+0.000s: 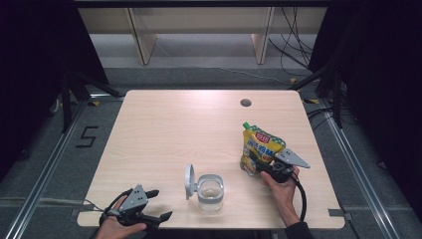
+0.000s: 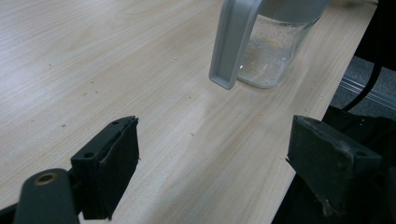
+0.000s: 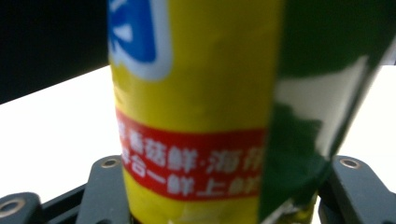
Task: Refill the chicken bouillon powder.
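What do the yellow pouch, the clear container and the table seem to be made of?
Yellow pouch: flexible printed plastic film, glossy, creased, with a green screw cap.
Clear container: transparent, glass or hard plastic, cannot tell which; its open hinged lid looks like matte grey plastic.
Table: light wood-grain top, matte, probably laminate.
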The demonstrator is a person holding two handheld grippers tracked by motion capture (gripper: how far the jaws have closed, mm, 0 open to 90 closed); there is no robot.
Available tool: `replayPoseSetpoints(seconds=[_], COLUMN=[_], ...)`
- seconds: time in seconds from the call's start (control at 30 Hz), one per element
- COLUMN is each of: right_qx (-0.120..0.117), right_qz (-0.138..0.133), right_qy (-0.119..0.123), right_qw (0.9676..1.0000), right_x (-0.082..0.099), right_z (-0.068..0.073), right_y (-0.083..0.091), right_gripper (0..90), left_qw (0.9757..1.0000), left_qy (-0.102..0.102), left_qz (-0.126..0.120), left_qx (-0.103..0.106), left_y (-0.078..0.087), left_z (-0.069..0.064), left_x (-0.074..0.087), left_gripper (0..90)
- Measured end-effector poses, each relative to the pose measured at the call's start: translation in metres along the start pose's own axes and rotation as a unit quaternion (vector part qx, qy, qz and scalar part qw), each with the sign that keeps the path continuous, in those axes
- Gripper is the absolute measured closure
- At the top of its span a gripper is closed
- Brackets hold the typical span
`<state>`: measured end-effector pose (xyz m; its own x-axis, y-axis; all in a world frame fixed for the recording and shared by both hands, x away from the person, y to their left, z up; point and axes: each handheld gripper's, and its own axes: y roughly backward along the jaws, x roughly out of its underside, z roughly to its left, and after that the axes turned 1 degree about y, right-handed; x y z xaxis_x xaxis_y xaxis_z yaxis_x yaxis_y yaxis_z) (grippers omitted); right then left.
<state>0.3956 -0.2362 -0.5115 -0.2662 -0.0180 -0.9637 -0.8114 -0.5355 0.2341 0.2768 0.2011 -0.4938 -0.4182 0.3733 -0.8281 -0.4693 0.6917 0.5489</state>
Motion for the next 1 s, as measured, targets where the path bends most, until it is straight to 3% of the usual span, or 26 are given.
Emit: replayPoseSetpoints(seconds=[0.07,0.13,0.2,0.23,0.3,0.33,0.4,0.43,0.47,0.53,0.57,0.63,0.67,0.7,0.73,0.77,0.83,0.87,0.9,0.93,1.0], right_qx=[0.002,0.008,0.001,0.008,-0.002,0.003,0.006,0.000,0.006,0.014,0.021,0.022,0.021,0.025,0.020,0.018,0.022,0.019,0.013,0.019,0.003], right_qz=[0.001,-0.005,0.005,-0.001,0.006,0.007,0.001,0.012,0.006,0.010,0.004,0.009,-0.002,-0.003,-0.002,-0.009,-0.008,-0.010,-0.015,-0.007,0.015], right_qy=[-0.014,0.008,-0.008,0.016,0.009,0.018,0.031,0.023,0.035,0.027,0.043,0.042,0.049,0.072,0.062,0.083,0.093,0.097,0.106,0.118,0.130], right_qw=[0.9999,0.9999,1.0000,0.9998,0.9999,0.9998,0.9995,0.9997,0.9994,0.9995,0.9989,0.9988,0.9986,0.9971,0.9979,0.9963,0.9954,0.9951,0.9942,0.9928,0.9914], right_x=[-0.002,-0.004,-0.006,-0.008,-0.010,-0.011,-0.012,-0.013,-0.014,-0.015,-0.016,-0.019,-0.020,-0.023,-0.025,-0.027,-0.032,-0.035,-0.037,-0.039,-0.044], right_z=[0.002,0.000,0.004,0.002,0.004,0.003,0.002,0.003,0.002,0.004,0.002,0.003,0.002,0.001,0.004,0.003,0.007,0.010,0.013,0.017,0.029], right_y=[0.001,0.001,0.004,0.003,0.005,0.007,0.010,0.013,0.014,0.019,0.021,0.026,0.027,0.031,0.033,0.034,0.039,0.041,0.042,0.045,0.050], right_gripper=[44.8,45.8,47.7,48.6,49.0,49.2,49.5,49.6,49.7,49.9,50.2,50.4,50.5,50.5,50.6,50.6,50.6,50.7,50.7,50.7,50.7], left_qw=[1.0000,1.0000,1.0000,1.0000,0.9999,0.9997,1.0000,0.9999,0.9999,0.9999,1.0000,0.9998,0.9997,0.9999,1.0000,1.0000,0.9999,0.9999,0.9999,0.9999,0.9999], left_qy=[-0.007,-0.004,-0.002,-0.005,-0.011,-0.024,-0.009,-0.007,-0.015,-0.016,-0.005,-0.020,-0.022,0.004,0.002,0.002,0.002,-0.012,-0.010,-0.011,-0.005], left_qz=[0.002,0.000,-0.008,-0.004,-0.005,0.001,-0.005,-0.007,-0.006,-0.003,-0.001,-0.001,0.003,-0.008,-0.005,-0.005,-0.008,0.005,0.000,0.005,-0.004], left_qx=[-0.005,-0.001,-0.002,-0.004,-0.005,-0.002,-0.002,-0.004,-0.002,-0.001,-0.004,-0.006,-0.008,-0.005,-0.005,-0.005,-0.006,-0.011,-0.010,-0.012,-0.014], left_y=[0.001,0.002,0.001,0.002,0.003,0.004,0.003,0.003,0.004,0.005,0.006,0.006,0.007,0.005,0.005,0.005,0.005,0.007,0.006,0.007,0.007], left_z=[0.000,0.000,0.000,0.001,0.001,0.003,0.001,0.001,0.002,0.003,0.003,0.005,0.006,0.002,0.003,0.002,0.003,0.005,0.005,0.006,0.004], left_x=[0.000,0.000,-0.001,-0.001,-0.001,-0.002,-0.001,-0.001,-0.002,-0.002,-0.001,-0.002,-0.002,-0.001,-0.001,-0.001,-0.002,-0.002,-0.001,-0.002,-0.002], left_gripper=[17.5,17.5,17.4,17.4,17.3,17.4,17.3,17.3,17.3,17.3,17.3,17.3,17.3,17.3,17.3,17.4,17.4,17.4,17.4,17.4,17.4])
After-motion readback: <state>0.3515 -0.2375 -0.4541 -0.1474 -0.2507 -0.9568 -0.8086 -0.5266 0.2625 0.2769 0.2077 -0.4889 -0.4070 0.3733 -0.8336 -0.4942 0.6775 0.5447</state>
